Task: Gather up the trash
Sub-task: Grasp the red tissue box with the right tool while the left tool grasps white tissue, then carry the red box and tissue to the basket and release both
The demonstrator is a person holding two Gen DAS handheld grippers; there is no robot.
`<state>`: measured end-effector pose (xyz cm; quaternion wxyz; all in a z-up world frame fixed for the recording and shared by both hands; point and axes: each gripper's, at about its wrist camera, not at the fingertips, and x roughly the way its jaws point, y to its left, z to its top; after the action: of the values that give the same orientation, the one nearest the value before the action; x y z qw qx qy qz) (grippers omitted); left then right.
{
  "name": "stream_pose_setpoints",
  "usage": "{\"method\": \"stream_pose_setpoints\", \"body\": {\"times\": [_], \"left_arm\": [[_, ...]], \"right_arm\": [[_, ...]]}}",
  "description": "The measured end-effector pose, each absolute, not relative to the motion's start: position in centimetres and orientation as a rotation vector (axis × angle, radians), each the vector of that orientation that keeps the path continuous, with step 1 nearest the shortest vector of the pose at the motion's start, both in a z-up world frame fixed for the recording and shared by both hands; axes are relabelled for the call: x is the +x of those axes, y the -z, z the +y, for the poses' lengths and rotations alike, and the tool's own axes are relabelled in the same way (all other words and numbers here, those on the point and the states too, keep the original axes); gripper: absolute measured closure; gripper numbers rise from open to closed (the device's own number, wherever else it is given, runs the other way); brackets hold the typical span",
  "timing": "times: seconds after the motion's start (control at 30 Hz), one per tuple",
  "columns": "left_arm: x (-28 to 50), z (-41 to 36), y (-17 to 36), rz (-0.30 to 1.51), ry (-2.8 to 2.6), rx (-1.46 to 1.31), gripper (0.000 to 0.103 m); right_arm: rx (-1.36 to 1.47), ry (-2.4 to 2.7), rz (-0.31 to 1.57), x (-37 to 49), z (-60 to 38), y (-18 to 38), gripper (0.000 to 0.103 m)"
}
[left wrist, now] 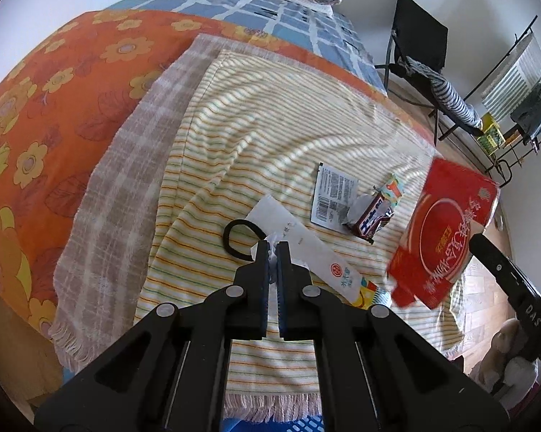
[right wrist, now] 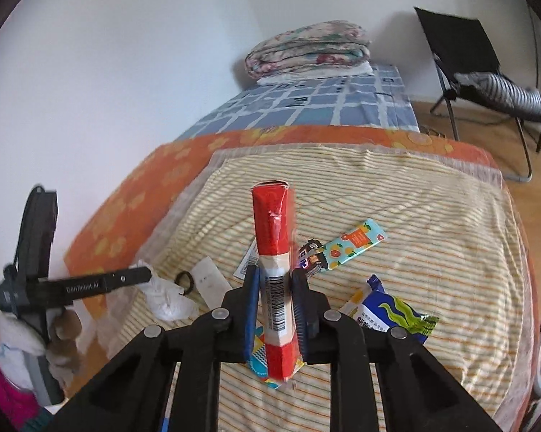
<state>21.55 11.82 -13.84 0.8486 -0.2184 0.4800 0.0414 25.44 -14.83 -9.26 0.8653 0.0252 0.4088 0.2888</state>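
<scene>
My left gripper (left wrist: 273,246) is shut on a crumpled white tissue (left wrist: 270,240), seen hanging from it in the right wrist view (right wrist: 166,298). My right gripper (right wrist: 276,273) is shut on a flat red box (right wrist: 274,237), held upright; in the left wrist view the box (left wrist: 439,237) hovers at the right. On the striped towel (left wrist: 234,136) lie a long white sachet (left wrist: 306,248), a white label packet (left wrist: 333,194), a brown candy wrapper (left wrist: 371,216), a teal fruit wrapper (right wrist: 353,239) and a blue-green snack bag (right wrist: 389,309).
A black hair tie (left wrist: 240,239) lies beside the sachet. The towel covers an orange flowered blanket (left wrist: 54,90) on a bed with a blue checked sheet (right wrist: 306,104) and folded quilts (right wrist: 306,48). A black chair (right wrist: 464,57) stands on the wooden floor at the right.
</scene>
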Motion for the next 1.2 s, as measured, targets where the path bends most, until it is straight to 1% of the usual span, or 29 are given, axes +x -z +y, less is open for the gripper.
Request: {"method": "stream_pose_setpoints", "body": {"times": [0.1,0.27,0.5,0.63,0.97,1.2], "left_arm": [[21.3,11.9,13.5,1.008,-0.083,-0.460,0.102],[20.7,11.7,13.0,1.001,-0.077,-0.460,0.102],[19.7,11.5,11.5,0.976,-0.055,-0.452,0.102],[18.8,11.2,10.8,0.967,-0.041,-0.436,0.102],[15.1,8.8,9.6,0.960,0.029,-0.361,0.102],[12.3,6.6,9.3,0.964,0.072,-0.303,0.102]], "right_arm": [[0.110,-0.604,0.884,25.8,-15.5,9.3,0.087],[0.112,-0.591,0.893,25.5,-15.6,9.2,0.087],[0.074,-0.609,0.843,23.9,-15.6,7.1,0.087],[0.079,-0.618,0.844,22.7,-15.8,6.5,0.087],[0.063,-0.661,0.873,17.7,-16.4,6.0,0.087],[0.051,-0.676,0.910,14.0,-16.7,6.7,0.087]]}}
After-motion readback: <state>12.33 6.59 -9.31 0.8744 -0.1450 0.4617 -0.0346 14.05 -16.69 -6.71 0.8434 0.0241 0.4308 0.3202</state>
